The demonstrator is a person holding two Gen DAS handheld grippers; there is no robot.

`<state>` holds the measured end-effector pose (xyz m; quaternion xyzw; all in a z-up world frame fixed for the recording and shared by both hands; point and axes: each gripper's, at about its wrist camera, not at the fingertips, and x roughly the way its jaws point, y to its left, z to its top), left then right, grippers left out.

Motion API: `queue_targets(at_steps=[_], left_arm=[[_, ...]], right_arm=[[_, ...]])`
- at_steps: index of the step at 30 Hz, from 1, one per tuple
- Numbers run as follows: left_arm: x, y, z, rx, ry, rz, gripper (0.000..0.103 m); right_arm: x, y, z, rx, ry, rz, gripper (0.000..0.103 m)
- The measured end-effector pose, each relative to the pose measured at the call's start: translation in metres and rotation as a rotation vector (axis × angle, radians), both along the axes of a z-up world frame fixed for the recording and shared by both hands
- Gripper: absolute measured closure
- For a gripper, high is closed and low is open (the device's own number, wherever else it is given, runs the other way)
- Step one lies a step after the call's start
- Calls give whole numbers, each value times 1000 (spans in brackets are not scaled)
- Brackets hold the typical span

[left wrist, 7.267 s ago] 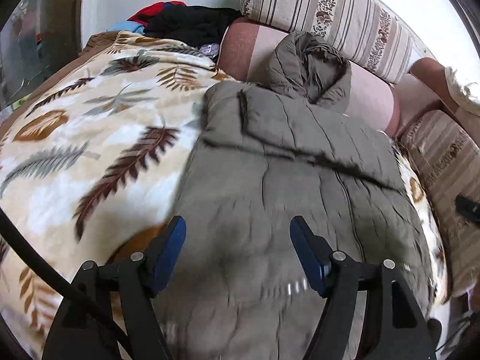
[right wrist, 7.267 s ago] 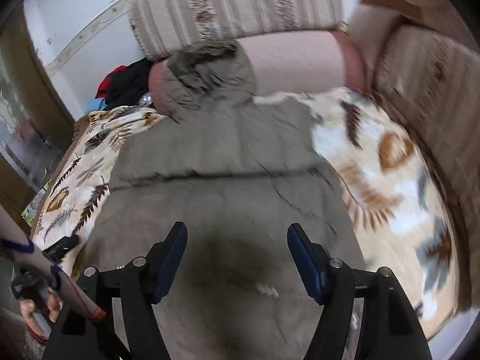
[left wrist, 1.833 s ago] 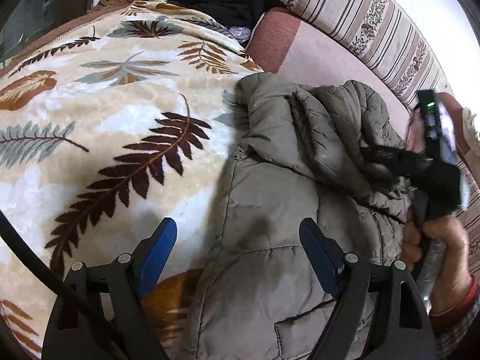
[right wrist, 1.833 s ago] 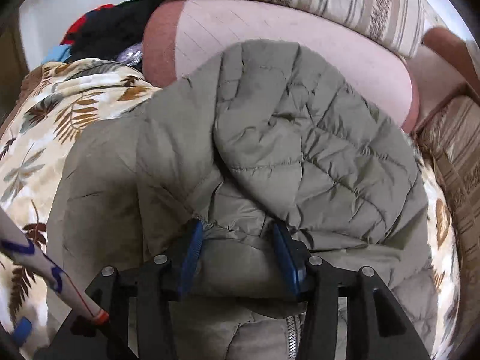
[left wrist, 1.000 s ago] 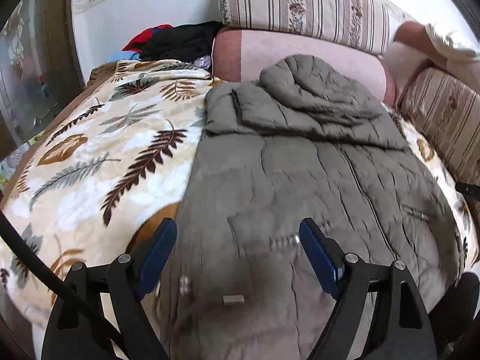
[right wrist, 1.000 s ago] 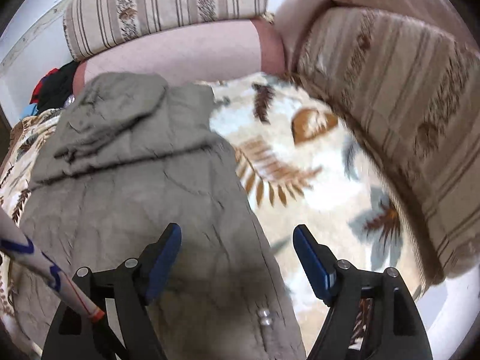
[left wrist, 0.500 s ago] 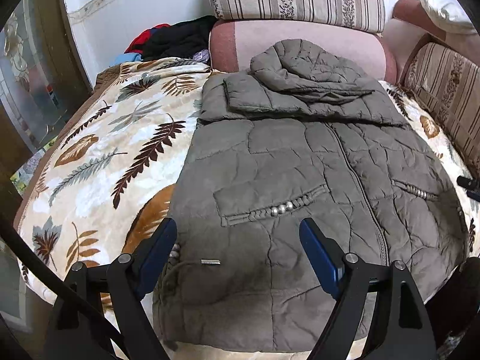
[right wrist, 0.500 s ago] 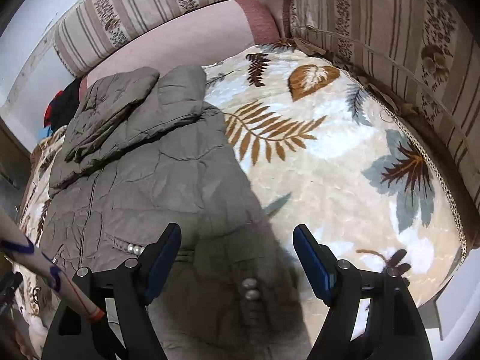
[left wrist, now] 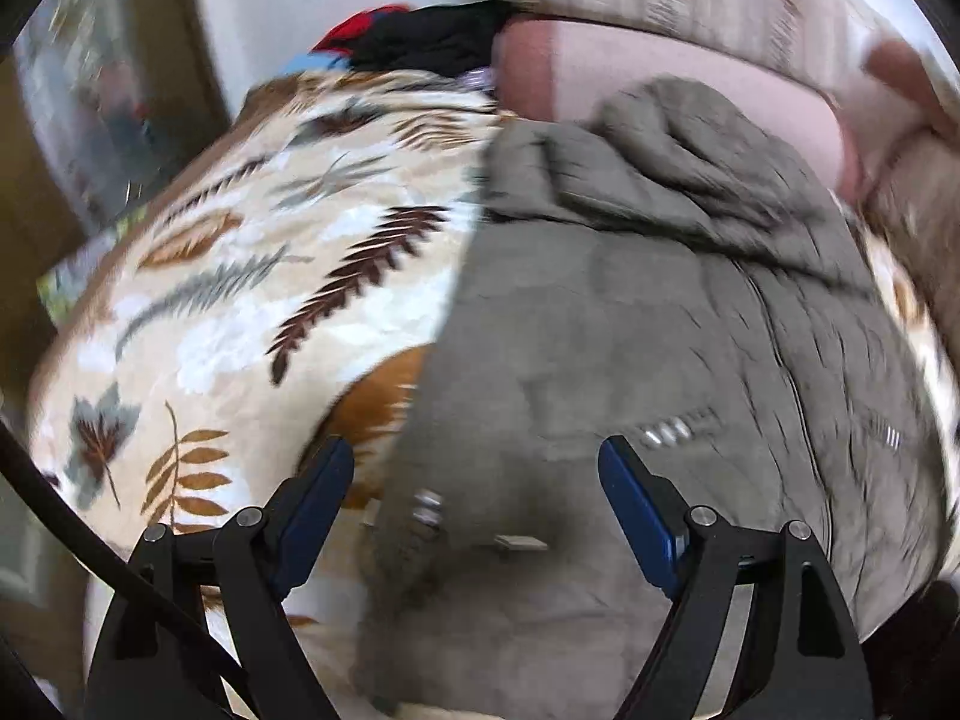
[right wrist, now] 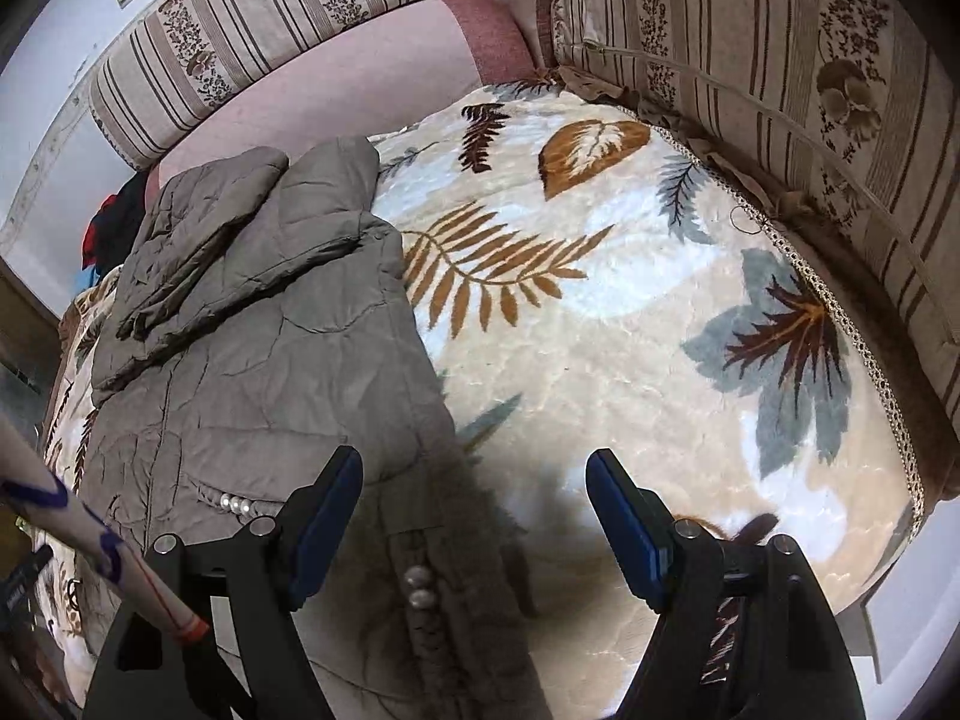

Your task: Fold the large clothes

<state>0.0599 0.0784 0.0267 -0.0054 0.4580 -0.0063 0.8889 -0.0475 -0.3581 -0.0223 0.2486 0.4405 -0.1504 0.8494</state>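
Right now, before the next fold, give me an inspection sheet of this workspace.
Surface: cream leaf-patterned blanket spread over the sofa seat.
Job's things: olive quilted hooded jacket lying flat, hood folded down onto it.
Clutter: heap of black, red and blue clothes at the far end.
Grippers: left gripper and right gripper open above the jacket's hem, holding nothing.
Cables: black cable beside the left gripper.
Surroundings: striped floral sofa cushions, pink backrest.
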Motion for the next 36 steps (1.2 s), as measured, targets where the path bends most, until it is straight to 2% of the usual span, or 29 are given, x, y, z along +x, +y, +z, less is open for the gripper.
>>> queue_targets(at_steps=[4,7,13,17,21,25,29,33,36], left_arm=[[28,53,-11,-183,81,48,20],[42,77,-33,-327,165,48,20],[56,77,-73,-515,274,-10,20],[61,77,-79,-572,260,-21,20],[66,78,-91,-786,320,-81,20],[57,77,-98,-844,321,-111,20],[37,80,-98,-898,332,-169,20],[18,72,-98,-868,318,-220,19],[9,72,-98,-884,317,-238,19]], right_arm=[[5,-9,-12,54,12,11,22],[10,-14,-21,117,2,6,22],[21,-12,-38,183,16,11,22],[22,-16,-42,202,8,-6,22],[24,-22,-47,258,-6,-3,20],[29,-27,-53,314,-27,6,14],[28,-36,-55,384,-56,-41,13],[29,-36,-56,397,-57,-34,14],[28,-27,-53,408,-52,15,17]])
